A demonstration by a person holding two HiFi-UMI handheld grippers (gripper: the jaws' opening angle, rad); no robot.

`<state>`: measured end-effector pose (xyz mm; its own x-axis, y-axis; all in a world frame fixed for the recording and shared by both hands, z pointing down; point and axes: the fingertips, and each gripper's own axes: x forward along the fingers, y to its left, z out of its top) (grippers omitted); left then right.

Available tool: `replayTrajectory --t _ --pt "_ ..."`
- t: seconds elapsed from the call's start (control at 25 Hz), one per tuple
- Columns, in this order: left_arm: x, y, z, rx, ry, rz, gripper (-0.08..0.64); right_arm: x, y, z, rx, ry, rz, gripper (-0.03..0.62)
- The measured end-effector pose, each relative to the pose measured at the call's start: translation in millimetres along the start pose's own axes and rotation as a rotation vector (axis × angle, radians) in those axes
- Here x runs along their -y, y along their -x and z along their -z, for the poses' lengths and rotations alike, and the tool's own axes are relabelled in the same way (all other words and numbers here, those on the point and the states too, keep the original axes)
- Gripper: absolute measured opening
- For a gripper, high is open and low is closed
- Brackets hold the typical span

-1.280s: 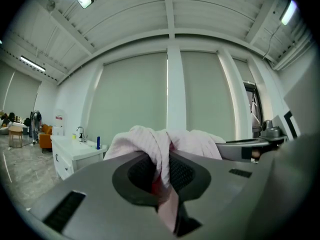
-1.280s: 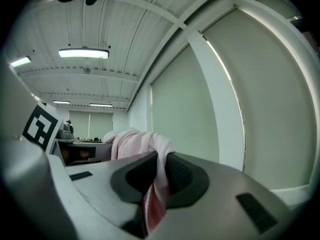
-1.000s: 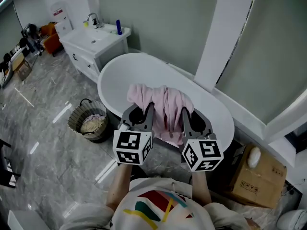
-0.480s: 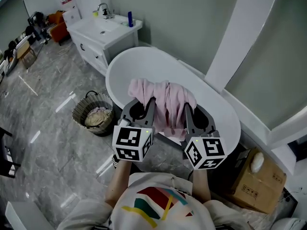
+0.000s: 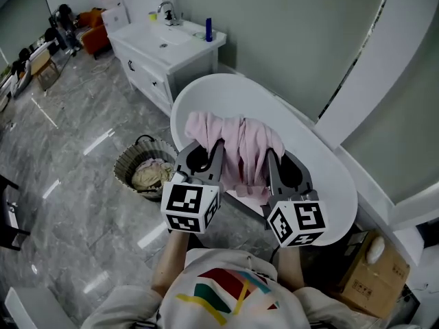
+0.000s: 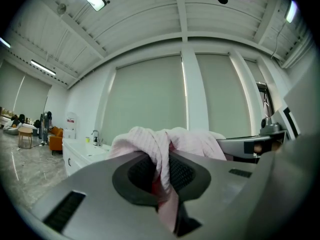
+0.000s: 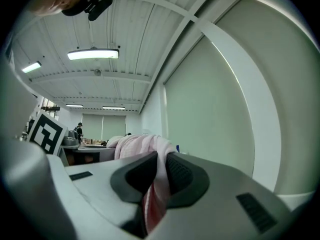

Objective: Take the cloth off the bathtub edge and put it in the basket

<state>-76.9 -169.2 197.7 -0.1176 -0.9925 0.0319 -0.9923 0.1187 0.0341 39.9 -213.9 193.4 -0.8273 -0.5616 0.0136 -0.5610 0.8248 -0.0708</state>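
Note:
A pink cloth (image 5: 239, 147) hangs bunched between both grippers, held up over the near rim of the white bathtub (image 5: 226, 94). My left gripper (image 5: 218, 148) is shut on the cloth's left part, and in the left gripper view the pink cloth (image 6: 165, 149) is pinched between the dark pads. My right gripper (image 5: 267, 155) is shut on its right part; the cloth (image 7: 156, 184) runs down between the pads in the right gripper view. The woven basket (image 5: 132, 163) stands on the floor to the left of the tub, with a beige cloth inside.
A white vanity (image 5: 164, 53) with a sink and a blue bottle (image 5: 208, 29) stands behind the tub's far end. A cardboard box (image 5: 367, 279) sits on the floor at the lower right. Chairs and clutter line the far left wall. Grey marble floor (image 5: 68, 177) spreads left.
Both grippers have carried the pink cloth sideways along the tub. The view has shifted with them, so the basket and vanity now lie closer to the grippers.

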Motion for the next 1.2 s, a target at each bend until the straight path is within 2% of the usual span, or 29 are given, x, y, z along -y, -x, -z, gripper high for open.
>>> replayTrajectory --t 0.24,0.64,0.84,1.04,1.2 --pt "-90.4 0.4 -21.4 0.011 -0.023 -0.016 0.054 -48.8 -82.1 -16.7 0.0 0.019 -0.04 0.054" --pt "-273.9 44.2 -36.7 0.012 -0.092 -0.14 0.054 -197.1 -213.0 -16.1 -0.026 0.037 -0.129 0.054" --pt "-344.2 76.6 -44.2 0.044 -0.073 -0.259 0.054 -267.0 -257.5 -22.2 -0.025 0.051 -0.247 0.054" --pt "-394.5 91.5 -46.8 0.084 -0.06 -0.365 0.054 -316.4 -299.7 -26.1 -0.003 0.145 -0.335 0.049" --pt "-426.5 105.8 -45.7 0.054 -0.093 -0.499 0.054 -341.1 -324.2 -4.3 -0.057 0.084 -0.454 0.046"
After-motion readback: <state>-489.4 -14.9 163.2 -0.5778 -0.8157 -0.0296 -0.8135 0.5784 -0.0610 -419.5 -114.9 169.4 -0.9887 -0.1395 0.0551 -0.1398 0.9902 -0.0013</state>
